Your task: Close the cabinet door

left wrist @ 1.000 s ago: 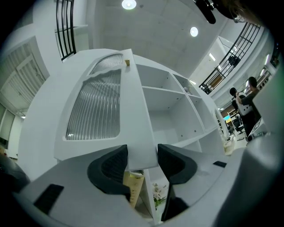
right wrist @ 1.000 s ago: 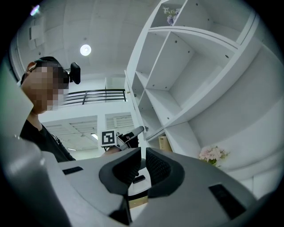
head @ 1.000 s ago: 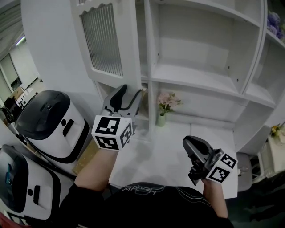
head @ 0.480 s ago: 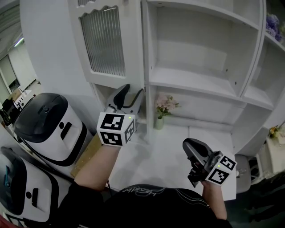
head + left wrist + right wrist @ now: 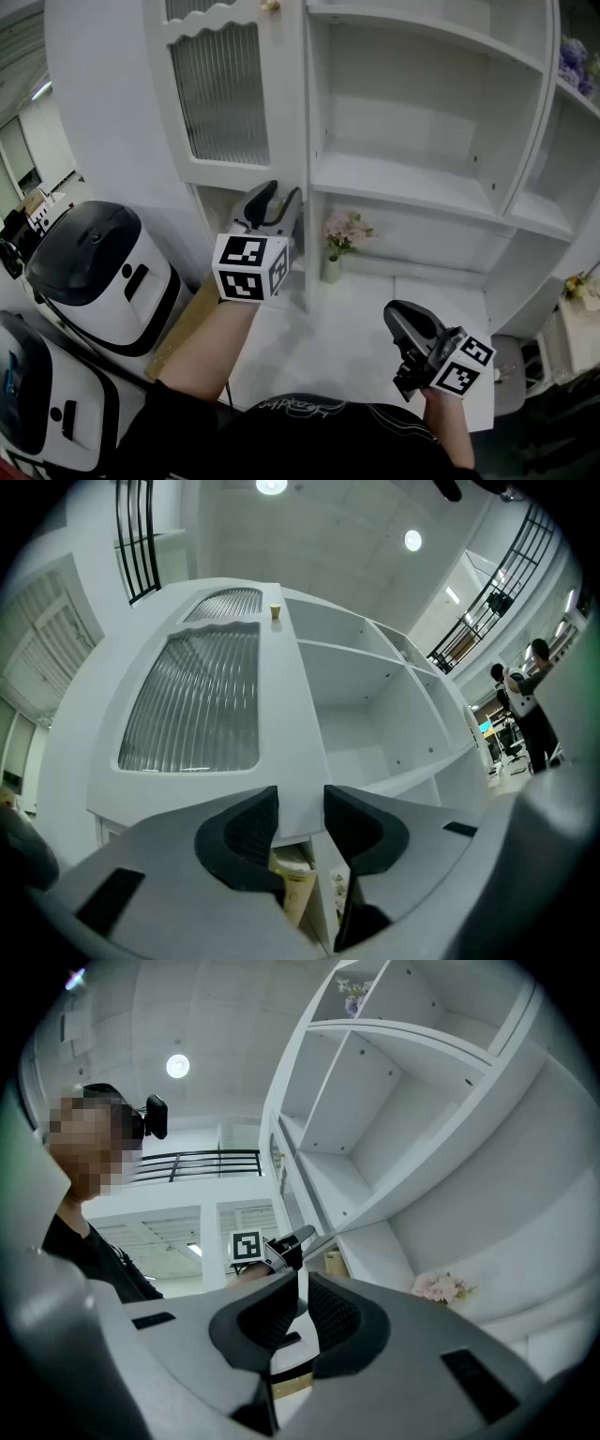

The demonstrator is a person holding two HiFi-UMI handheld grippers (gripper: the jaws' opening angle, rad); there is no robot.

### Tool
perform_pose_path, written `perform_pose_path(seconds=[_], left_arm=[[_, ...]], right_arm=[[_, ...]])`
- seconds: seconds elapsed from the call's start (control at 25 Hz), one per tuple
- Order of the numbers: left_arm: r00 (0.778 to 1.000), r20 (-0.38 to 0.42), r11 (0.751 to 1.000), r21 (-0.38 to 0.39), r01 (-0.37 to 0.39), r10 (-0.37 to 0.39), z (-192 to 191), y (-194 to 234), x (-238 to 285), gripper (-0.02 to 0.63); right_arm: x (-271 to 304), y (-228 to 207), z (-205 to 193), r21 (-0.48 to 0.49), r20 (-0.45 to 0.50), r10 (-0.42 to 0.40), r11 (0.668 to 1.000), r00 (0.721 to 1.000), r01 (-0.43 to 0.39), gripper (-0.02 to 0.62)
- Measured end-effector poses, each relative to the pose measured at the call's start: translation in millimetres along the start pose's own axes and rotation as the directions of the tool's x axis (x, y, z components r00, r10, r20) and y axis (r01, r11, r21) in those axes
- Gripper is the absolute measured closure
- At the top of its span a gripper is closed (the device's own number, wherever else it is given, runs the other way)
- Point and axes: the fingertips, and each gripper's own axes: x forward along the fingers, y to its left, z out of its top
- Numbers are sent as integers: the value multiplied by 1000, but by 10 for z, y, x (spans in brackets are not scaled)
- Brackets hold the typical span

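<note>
The white cabinet door (image 5: 220, 94) has a ribbed glass panel and a small knob (image 5: 271, 5). It hangs ajar, with its free edge near the shelf frame. My left gripper (image 5: 272, 199) reaches up to the door's lower right corner. In the left gripper view the door (image 5: 192, 705) fills the upper left. Its lower corner shows in the gap of my left gripper (image 5: 300, 822), whose jaws are closing without visibly pressing on it. My right gripper (image 5: 412, 323) hangs low at the right, away from the door, shut on nothing (image 5: 300, 1312).
Open white shelves (image 5: 412, 178) fill the cabinet right of the door. A small vase of pink flowers (image 5: 342, 234) stands on the white counter (image 5: 356, 319) under them. Two rounded white-and-black machines (image 5: 103, 262) stand at the left. A person (image 5: 525, 696) stands far off.
My left gripper has shifted up and to the right along the door's lower edge. The door's free edge now stands closer to the shelf frame. The right gripper has hardly moved.
</note>
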Motion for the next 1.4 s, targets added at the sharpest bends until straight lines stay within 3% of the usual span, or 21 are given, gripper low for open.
perform_pose_path(seconds=[0.08, 0.56, 1.04, 1.16, 1.24, 1.4], left_arm=[[1000, -5, 1000, -9, -7, 7, -8, 33, 27, 454], [999, -35, 1000, -11, -29, 29, -49, 84, 224, 471], [996, -58, 996, 62, -63, 67, -68, 55, 252, 479], [996, -64, 998, 20, -63, 64, -59, 94, 242, 494], [995, -64, 997, -10, -71, 70, -51, 144, 237, 538], [996, -78, 995, -79, -54, 48, -61, 95, 160, 541]], right_arm=[[-10, -11, 0, 1, 0, -2, 1000, 1000, 2, 535], [-118, -140, 75, 2, 15, -22, 1000, 1000, 22, 535], [-273, -249, 102, 15, 5, -3, 1000, 1000, 3, 535], [-304, -257, 92, 20, -6, 18, 1000, 1000, -18, 536], [-326, -262, 92, 23, -15, 34, 999, 999, -34, 536], [-409, -251, 99, 23, -44, 64, 998, 997, -63, 536]])
